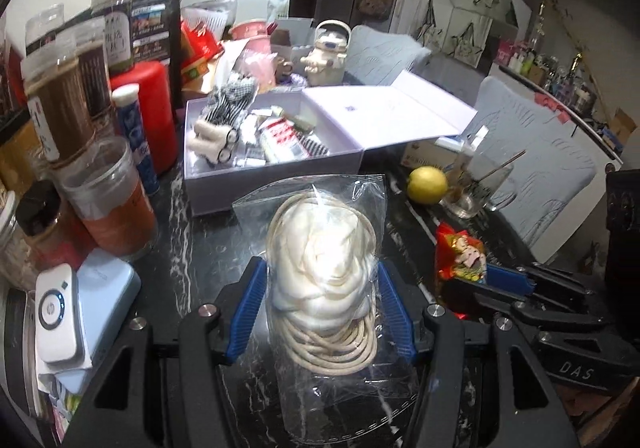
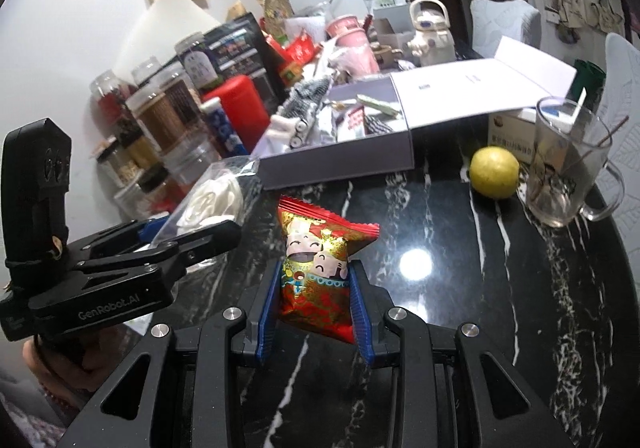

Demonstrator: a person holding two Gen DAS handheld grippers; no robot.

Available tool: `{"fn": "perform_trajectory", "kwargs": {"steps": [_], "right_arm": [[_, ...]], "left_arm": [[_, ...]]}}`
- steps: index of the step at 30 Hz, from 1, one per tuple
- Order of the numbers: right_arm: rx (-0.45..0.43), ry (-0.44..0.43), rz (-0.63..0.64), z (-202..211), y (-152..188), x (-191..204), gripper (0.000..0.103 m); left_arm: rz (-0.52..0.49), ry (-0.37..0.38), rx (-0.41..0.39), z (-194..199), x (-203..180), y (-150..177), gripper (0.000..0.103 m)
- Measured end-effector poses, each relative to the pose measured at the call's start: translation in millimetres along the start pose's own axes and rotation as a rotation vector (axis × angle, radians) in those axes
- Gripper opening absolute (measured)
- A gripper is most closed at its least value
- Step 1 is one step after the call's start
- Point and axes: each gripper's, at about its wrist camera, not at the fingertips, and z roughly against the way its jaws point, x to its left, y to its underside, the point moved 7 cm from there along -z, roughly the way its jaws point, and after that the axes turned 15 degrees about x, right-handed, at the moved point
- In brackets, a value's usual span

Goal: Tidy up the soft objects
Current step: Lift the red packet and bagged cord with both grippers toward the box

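My left gripper [image 1: 320, 280] is shut on a clear plastic bag [image 1: 320, 268] holding white fabric and coiled cream cord, lifted above the black marble table [image 1: 208, 248]. My right gripper [image 2: 316, 280] is shut on a red snack packet [image 2: 320, 264] printed with cartoon faces, also raised off the table. The same packet [image 1: 460, 256] shows at the right of the left wrist view, and the bag [image 2: 212, 204] shows at the left of the right wrist view. An open pale lilac box [image 1: 276, 176] with several small items lies just beyond the bag.
Jars and a red canister [image 1: 156, 108] crowd the table's left side, with a white device [image 1: 56, 316] on a blue case. A lemon [image 2: 494, 172] and a glass mug [image 2: 564, 176] stand at the right. A white robot-shaped pot [image 1: 326, 56] sits behind the box. Grey chairs [image 1: 532, 168] stand beyond the table.
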Motion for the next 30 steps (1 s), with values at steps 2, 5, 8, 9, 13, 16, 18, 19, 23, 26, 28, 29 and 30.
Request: {"fn": "perform_trajectory", "kwargs": {"steps": [2,5,8,9,13,16,18,19,23,26,28,29,30], "right_arm": [[-0.010,-0.005,0.007,4,-4,2,0.032],[-0.026,-0.005,0.016,11,-11,4,0.032],[-0.040,-0.008,0.025,18,-17,7,0.032],[-0.047,-0.010,0.030,20,-20,8,0.032],[-0.077,-0.007,0.051,29,-34,12,0.032],[-0.094,-0.013,0.064,34,-46,13,0.032],[-0.102,-0.017,0.075,36,-55,14,0.032],[-0.104,-0.016,0.079,37,-60,14,0.032],[-0.124,-0.010,0.094,40,-78,11,0.032],[-0.137,-0.013,0.104,41,-91,10,0.032],[-0.151,-0.008,0.113,43,-102,9,0.032],[-0.157,-0.005,0.120,43,-106,9,0.032],[-0.162,-0.001,0.125,44,-111,10,0.032]], "left_arm": [[-0.011,-0.001,-0.021,7,-3,-6,0.056],[-0.025,0.002,-0.048,15,-7,-15,0.056],[-0.036,0.004,-0.069,22,-8,-25,0.056],[-0.041,0.005,-0.076,25,-9,-28,0.056],[-0.061,0.000,-0.109,33,-9,-45,0.056],[-0.071,-0.006,-0.131,38,-8,-57,0.056],[-0.074,-0.012,-0.147,40,-6,-67,0.056],[-0.074,-0.013,-0.151,41,-5,-70,0.056],[-0.077,-0.017,-0.184,47,-2,-93,0.056],[-0.076,-0.027,-0.215,51,0,-107,0.056],[-0.079,-0.034,-0.232,51,1,-115,0.056],[-0.079,-0.031,-0.237,51,2,-120,0.056],[-0.079,-0.025,-0.240,50,2,-124,0.056]]}}
